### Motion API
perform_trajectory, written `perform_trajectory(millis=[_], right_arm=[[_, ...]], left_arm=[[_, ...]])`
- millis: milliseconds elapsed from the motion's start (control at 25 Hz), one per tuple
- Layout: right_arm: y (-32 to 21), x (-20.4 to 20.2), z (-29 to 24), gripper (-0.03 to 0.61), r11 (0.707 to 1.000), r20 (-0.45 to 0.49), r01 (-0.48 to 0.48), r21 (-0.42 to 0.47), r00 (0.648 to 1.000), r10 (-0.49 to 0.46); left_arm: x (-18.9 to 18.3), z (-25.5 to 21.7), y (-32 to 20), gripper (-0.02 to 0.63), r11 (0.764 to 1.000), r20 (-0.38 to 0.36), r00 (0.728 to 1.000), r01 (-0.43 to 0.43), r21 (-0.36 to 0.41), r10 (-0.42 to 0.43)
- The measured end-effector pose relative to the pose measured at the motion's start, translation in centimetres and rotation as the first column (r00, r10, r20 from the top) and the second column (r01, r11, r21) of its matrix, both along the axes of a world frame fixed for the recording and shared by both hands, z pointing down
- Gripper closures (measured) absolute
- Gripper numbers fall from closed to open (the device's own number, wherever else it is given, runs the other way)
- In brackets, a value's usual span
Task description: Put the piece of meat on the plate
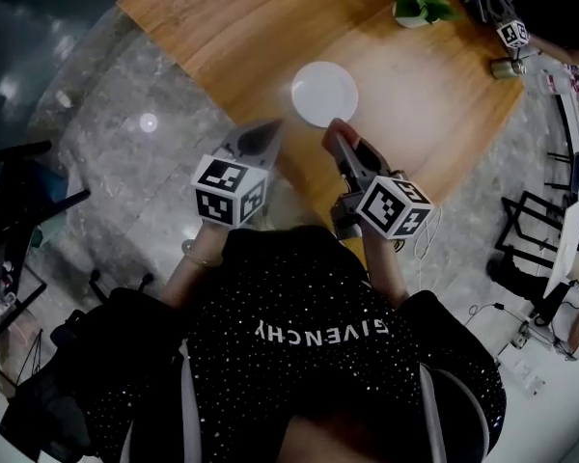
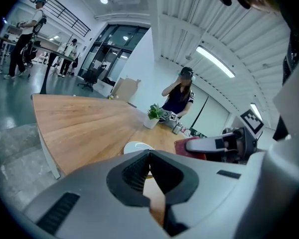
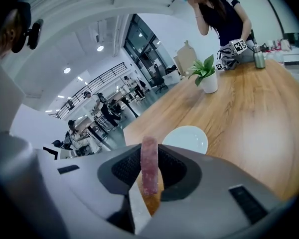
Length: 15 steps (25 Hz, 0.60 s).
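Fingers, right gripper [image 3: 150, 156]: slightly apart, clamping piece of meat [image 3: 149, 169]
Fingers, left gripper [image 2: 149, 156]: together, empty
Hidden: meat's lower part, head view

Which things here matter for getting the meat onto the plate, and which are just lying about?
For the job: pinkish-red strip of meat, clamped in the right gripper; round white plate.
Just lying about: green plant in a white pot; small metal bottle.

Head view dim, corners vignetted dark; plate [image 1: 324, 93] blown white at 12 o'clock, floor glare spot [image 1: 149, 122] at 9 o'clock. Gripper views brighter, ceiling strip lights [image 2: 215, 61] at 1 o'clock; heavy fisheye bending, black rims.
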State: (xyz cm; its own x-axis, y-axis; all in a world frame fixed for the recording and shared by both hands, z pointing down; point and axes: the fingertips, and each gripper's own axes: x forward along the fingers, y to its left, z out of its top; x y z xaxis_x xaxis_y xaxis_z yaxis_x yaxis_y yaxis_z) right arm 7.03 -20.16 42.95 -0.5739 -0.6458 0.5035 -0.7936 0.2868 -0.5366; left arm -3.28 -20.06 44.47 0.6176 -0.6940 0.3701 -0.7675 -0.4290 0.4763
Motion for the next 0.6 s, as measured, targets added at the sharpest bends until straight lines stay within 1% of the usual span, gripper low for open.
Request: perform_trajectory(millis=[160,240,360,440,600], right_arm=[[-3.0,0.7,0.9,0.480,0.999,0.013,0.014,-0.042,1.000,-0.013],[-4.1,1.0,1.5,0.480,0.997,0.026,0.019,-0.077,1.000,-0.017],[-5.9,1.2,2.9,0.480,0.990,0.050,0.024,-0.138,0.999,-0.017],[-7.3,1.0,4.0,0.480,0.981,0.096,0.015,-0.191,0.995,0.004],[-9.8,0.5,6.2,0.480,0.960,0.200,-0.024,-0.281,0.976,0.083]], left_arm=[[-0.9,0.8,-0.3,0.603,0.998,0.009,0.998,0.062,-0.025,-0.062],[-1.7,1.3,-0.6,0.603,0.993,0.017,0.994,0.108,-0.038,-0.107],[-2.9,2.1,-0.9,0.603,0.984,0.009,0.986,0.165,-0.062,-0.165],[-3.2,2.8,-1.2,0.604,0.980,0.002,0.983,0.185,-0.076,-0.186],[-3.5,4.4,-1.6,0.603,0.975,-0.017,0.979,0.198,-0.104,-0.201]])
